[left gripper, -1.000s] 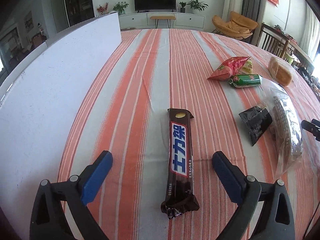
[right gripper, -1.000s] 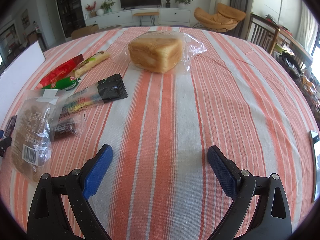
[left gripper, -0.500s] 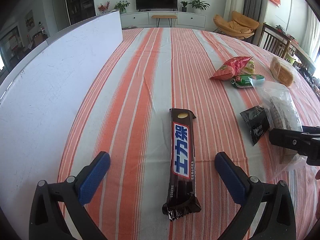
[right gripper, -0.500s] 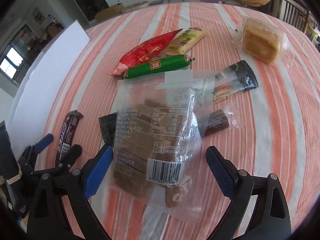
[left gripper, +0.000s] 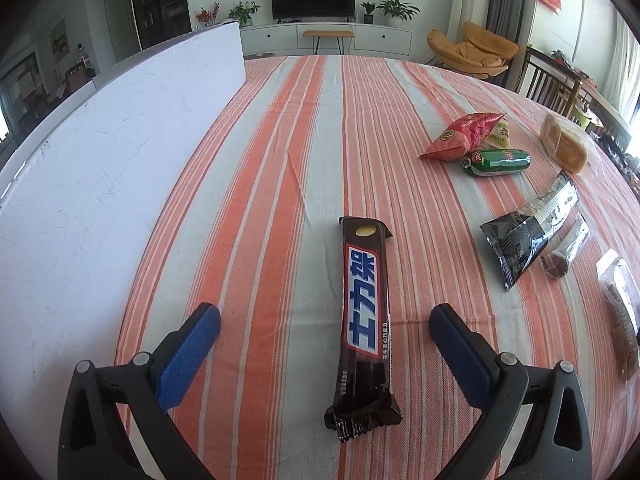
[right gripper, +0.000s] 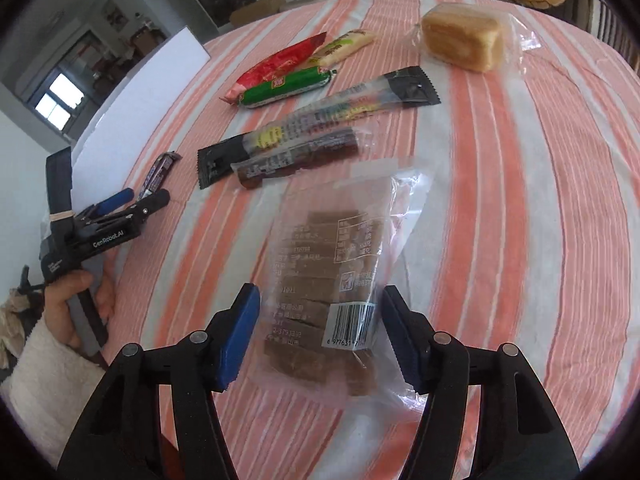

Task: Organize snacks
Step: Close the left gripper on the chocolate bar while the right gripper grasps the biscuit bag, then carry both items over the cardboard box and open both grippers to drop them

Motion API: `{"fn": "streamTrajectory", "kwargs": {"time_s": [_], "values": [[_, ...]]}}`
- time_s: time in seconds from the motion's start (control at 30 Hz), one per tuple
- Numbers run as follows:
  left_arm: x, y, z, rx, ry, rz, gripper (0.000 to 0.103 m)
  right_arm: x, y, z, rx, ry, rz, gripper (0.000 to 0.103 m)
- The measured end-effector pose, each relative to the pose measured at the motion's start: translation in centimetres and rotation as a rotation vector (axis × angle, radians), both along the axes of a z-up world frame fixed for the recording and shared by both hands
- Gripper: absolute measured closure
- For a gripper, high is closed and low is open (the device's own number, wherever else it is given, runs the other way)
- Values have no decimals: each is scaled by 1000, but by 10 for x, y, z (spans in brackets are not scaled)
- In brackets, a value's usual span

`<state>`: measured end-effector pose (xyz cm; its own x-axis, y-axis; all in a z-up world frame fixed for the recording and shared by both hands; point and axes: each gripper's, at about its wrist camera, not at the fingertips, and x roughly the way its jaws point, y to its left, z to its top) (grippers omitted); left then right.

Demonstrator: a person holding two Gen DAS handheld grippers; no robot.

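The clear bag of brown biscuit slabs [right gripper: 332,292] is seen low in the centre of the right wrist view, lying flat on the striped tablecloth [right gripper: 540,208], its near end between the blue pads of the right gripper [right gripper: 320,332]. Those jaws have just been closing around it, but a gap is still seen at each pad, so the bag is judged not yet gripped.

Above it in that frame, a small dark bar in clear wrap [right gripper: 296,158] and a long black-ended packet [right gripper: 316,120] lie side by side; further up are a green sausage [right gripper: 286,86], a red packet [right gripper: 280,66], a pale yellow packet [right gripper: 346,46] and a bagged bread loaf [right gripper: 464,42] at upper right.

In the left wrist view a Snickers bar [left gripper: 366,304] lies at lower centre between the wide-apart fingers of the left gripper [left gripper: 324,348], untouched. A white board [left gripper: 100,184] fills that frame's left side.

No snack appears sorted or gathered yet; the task is judged barely begun, with every item left to be placed.
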<state>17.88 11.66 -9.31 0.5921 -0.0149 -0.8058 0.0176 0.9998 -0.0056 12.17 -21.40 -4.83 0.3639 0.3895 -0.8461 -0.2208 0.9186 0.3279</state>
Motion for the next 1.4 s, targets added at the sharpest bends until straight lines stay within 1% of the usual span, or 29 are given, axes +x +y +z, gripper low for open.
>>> {"fn": "streamTrajectory", "kwargs": {"time_s": [0.07,0.13,0.2,0.3,0.37,0.4,0.43,0.47,0.6,0.63,0.7,0.77,0.8,0.83,0.87,0.9,0.93,0.97,1.0,1.03,1.1,1.17,1.2,1.23,1.33,1.4], "values": [[0,0,0,0,0,0,0,-7,-15,8,-67,-35,-47,28],[0,0,0,0,0,0,0,-12,-16,15,-135,-73,-41,28],[0,0,0,0,0,0,0,-11,-11,18,-161,-88,-22,25],[0,0,0,0,0,0,0,-1,10,9,-173,-72,35,24],[0,0,0,0,0,0,0,5,33,-7,-229,-33,88,22],[0,1,0,0,-1,0,0,5,43,-11,-268,-43,98,20],[0,0,0,0,-1,0,0,3,52,-14,-305,-75,114,16],[0,0,0,0,0,0,0,2,57,-14,-314,-104,116,14],[-2,3,1,-12,-2,-13,0,4,55,-14,-297,-118,82,13],[-1,5,2,-19,2,-33,0,3,53,-14,-303,-108,82,13],[0,9,6,-46,39,-65,1,4,49,-13,-313,-71,86,13],[1,13,10,-103,78,-64,2,6,46,-13,-316,-21,99,14],[2,14,12,-129,92,-59,7,7,44,-13,-322,1,106,14],[4,12,14,-133,106,-55,16,8,42,-13,-325,18,116,14],[6,7,15,-111,119,-59,22,9,41,-12,-323,27,128,15],[8,0,16,-68,125,-71,41,10,40,-10,-313,27,137,17],[7,-9,17,-5,119,-86,71,12,38,-7,-295,25,143,28],[7,-15,18,19,109,-112,87,14,37,-4,-289,19,144,44],[6,-19,19,14,117,-123,86,15,34,0,-276,19,138,47],[4,-20,20,1,117,-122,87,16,30,3,-254,26,124,53],[-7,-20,24,-54,108,-125,87,12,19,13,-193,23,86,53],[-23,-16,29,-114,106,-125,87,1,7,27,-72,7,56,53],[-31,-14,32,-145,107,-122,87,-3,1,31,-33,9,40,53],[-38,-11,34,-176,105,-117,87,-6,-4,31,-22,12,25,53],[-56,-2,44,-264,104,-107,87,-9,-6,21,-68,43,11,53],[-67,4,54,-299,91,-101,87,-11,0,15,-34,69,22,53]]}}
